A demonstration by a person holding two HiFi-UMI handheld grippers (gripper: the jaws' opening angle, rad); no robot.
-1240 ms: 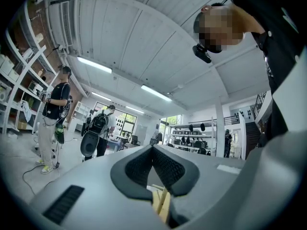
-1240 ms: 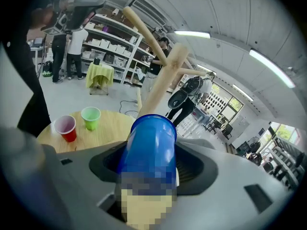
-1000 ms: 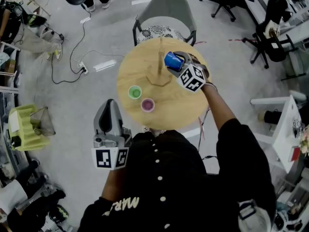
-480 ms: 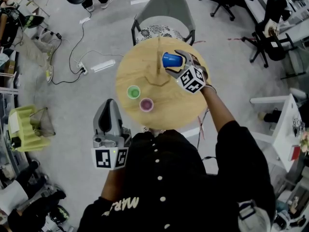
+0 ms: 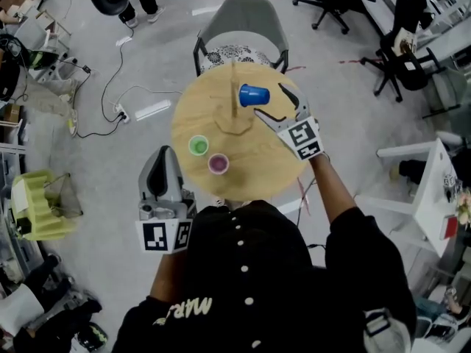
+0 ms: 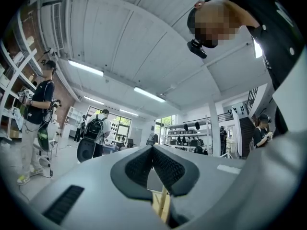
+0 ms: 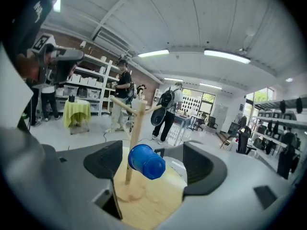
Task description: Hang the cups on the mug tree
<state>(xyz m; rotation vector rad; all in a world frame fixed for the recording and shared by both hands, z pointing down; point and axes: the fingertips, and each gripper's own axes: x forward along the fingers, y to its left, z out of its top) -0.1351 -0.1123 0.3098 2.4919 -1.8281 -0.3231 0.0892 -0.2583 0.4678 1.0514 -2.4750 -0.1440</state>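
Observation:
A blue cup (image 5: 253, 95) hangs tilted on a branch of the wooden mug tree (image 5: 234, 79), which stands on the round wooden table (image 5: 272, 168). My right gripper (image 5: 273, 102) is open just right of the cup, and its jaws stand clear of it. In the right gripper view the blue cup (image 7: 146, 162) hangs off the tree's post (image 7: 133, 133), framed by my right gripper's (image 7: 153, 170) wide-apart jaws. A green cup (image 5: 198, 146) and a purple cup (image 5: 217, 164) stand upright on the table's near left. My left gripper (image 5: 163, 159) is shut and empty off the table's near edge; in its own view my left gripper (image 6: 153, 151) points upward.
A grey chair (image 5: 239, 20) stands behind the table. Cables and a power strip (image 5: 151, 109) lie on the floor to the left. A yellow-green cart (image 5: 33, 204) stands at far left. Black office chairs (image 5: 401, 57) stand at the upper right. People stand in the background.
My right gripper has opened, let go of the blue cup and drawn back to the right. The cup now hangs on the tree. The left gripper has not moved.

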